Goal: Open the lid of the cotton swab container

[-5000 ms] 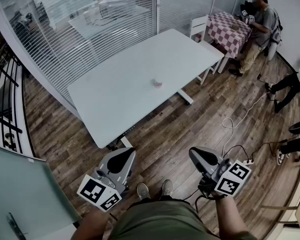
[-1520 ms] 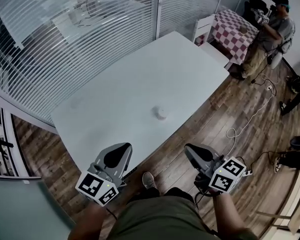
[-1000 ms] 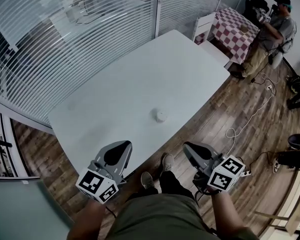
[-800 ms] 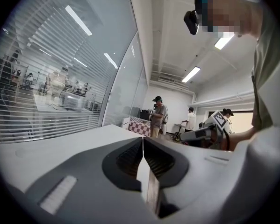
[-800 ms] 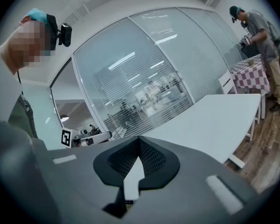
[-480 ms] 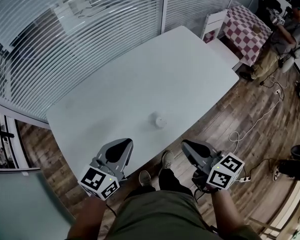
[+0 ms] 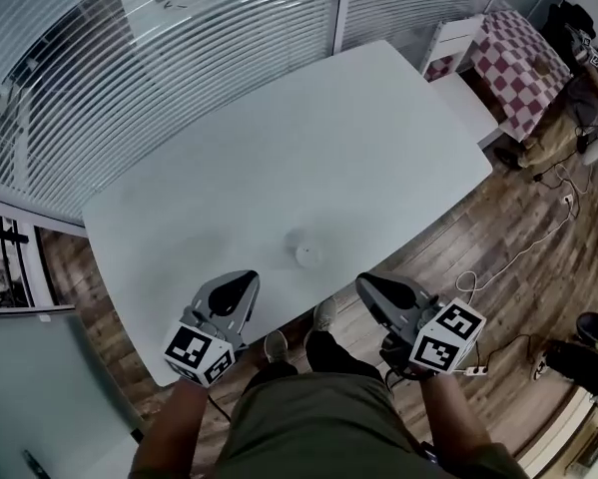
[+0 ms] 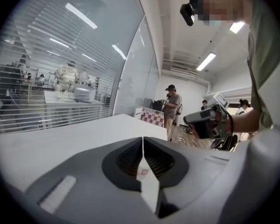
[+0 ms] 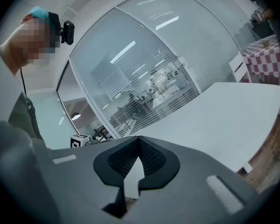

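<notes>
**Step in hand:** approach. The lid is not yet opened, and nothing touches the container (image 7: 307, 252).

**Location of task item:** The container stands upright on the desk (image 7: 279, 138). The desk's near edge runs just on the person's side of the container. Whether the lid hinges or lifts off cannot be told at this range.

**State of tongs:**
- Left tongs (image 7: 235, 289): closed, holding nothing. They hover short of the container, to its left, about over the desk edge.
- Right tongs (image 7: 382, 288): closed, holding nothing. They hover short of the container, to its right, off the desk and above the floor (image 7: 498, 257).

**Next move (judgement):** Open both tongs, then bring them forward to the container. One probably needs to steady the body while the other works the lid.

**Edges and clearance:**
- The desk surface is bare on every side of the container, so approach is free from either flank.
- The near edge is the main hazard. A push toward the person could slide the container off, so direct any force downward or away.
</notes>
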The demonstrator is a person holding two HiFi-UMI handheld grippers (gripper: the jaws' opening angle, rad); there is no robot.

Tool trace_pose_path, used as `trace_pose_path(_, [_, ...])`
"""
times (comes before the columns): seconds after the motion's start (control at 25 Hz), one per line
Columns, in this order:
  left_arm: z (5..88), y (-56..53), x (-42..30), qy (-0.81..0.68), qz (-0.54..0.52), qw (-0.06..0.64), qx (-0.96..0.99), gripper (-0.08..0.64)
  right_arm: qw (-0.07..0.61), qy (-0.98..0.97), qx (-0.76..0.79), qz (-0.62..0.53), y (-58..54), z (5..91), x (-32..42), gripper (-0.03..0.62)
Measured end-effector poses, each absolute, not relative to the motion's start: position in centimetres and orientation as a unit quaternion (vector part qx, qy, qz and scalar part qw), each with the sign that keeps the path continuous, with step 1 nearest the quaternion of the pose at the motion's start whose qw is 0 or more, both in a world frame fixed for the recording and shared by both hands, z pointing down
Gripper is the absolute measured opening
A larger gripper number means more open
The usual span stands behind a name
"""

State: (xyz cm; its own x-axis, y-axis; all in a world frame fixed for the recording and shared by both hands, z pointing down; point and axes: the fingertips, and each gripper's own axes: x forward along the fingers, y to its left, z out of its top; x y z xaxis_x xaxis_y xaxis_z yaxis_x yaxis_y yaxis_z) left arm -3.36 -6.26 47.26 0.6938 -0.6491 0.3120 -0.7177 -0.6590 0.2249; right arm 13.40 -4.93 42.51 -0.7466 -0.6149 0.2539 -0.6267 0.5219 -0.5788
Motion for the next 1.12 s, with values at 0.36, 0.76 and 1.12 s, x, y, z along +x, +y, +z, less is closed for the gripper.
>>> trace_pose_path(0.36, [52.8, -8.0, -1.6, -0.383, 0.162, 0.163, 0.895, 0.032, 0.031, -0.882, 0.313, 0.352, -8.2, 44.8, 14.5, 0.009])
trace_pose_path(0.76, [58.0, -8.1, 0.2, -0.326, 0.23, 0.149, 0.905, 0.125, 0.049, -0.881, 0.296, 0.366, -9.0, 46.8, 14.3, 0.009])
trace_pose_path(1.12, [61.9, -7.9, 1.8, -0.251, 0.283, 0.112, 0.919, 0.215, 0.056, -0.872, 0.309, 0.375, -8.9, 48.8, 14.3, 0.009])
